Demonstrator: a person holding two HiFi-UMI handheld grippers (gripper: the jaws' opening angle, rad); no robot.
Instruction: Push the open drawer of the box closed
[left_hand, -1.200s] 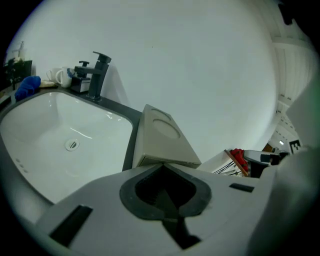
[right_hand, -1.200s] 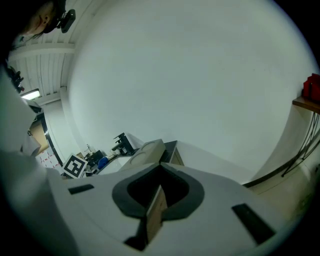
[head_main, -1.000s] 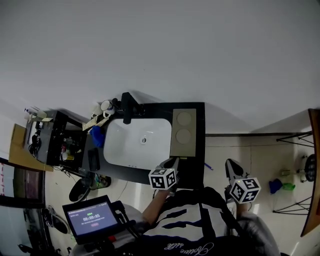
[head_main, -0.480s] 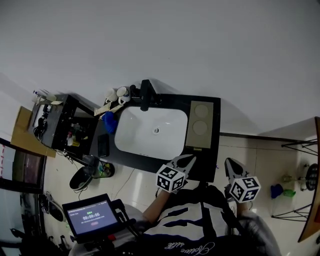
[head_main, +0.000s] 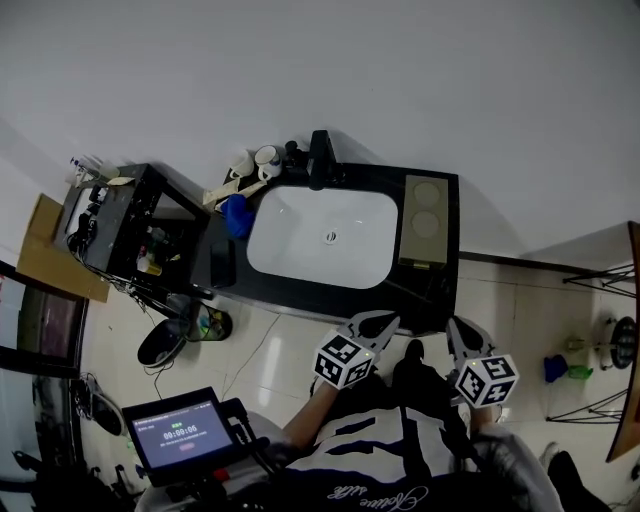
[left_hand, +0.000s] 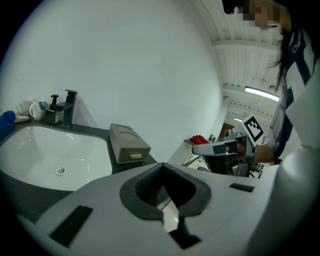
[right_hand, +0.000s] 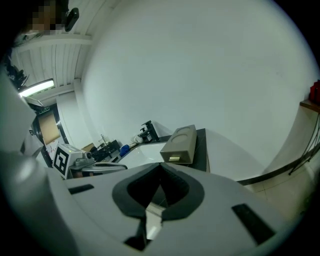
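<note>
Black stone makes up the counter (head_main: 300, 292). At its 9 o'clock end a blue cloth (head_main: 235, 215) lies beside the white sink (head_main: 325, 235), and the dark faucet (head_main: 320, 158) stands at the basin's 12 o'clock. At the sink's 3 o'clock, on the counter's right end, sits the beige box (head_main: 425, 222). Its drawer (left_hand: 132, 156) has a pale handle and faces you, but how far out it stands is hard to tell.

Your left gripper (head_main: 378, 322) hangs over the floor, short of the counter's near edge, with the box at about its 1 o'clock and well apart from it. Its fingers (left_hand: 145, 188) are pressed together at the tips with nothing between them.

Your right gripper (head_main: 462, 330) is just beside the left one, at its 3 o'clock, and the box is at its 11 o'clock. Its fingers (right_hand: 135, 188) are also pressed together and empty, and neither gripper touches the box.
</note>
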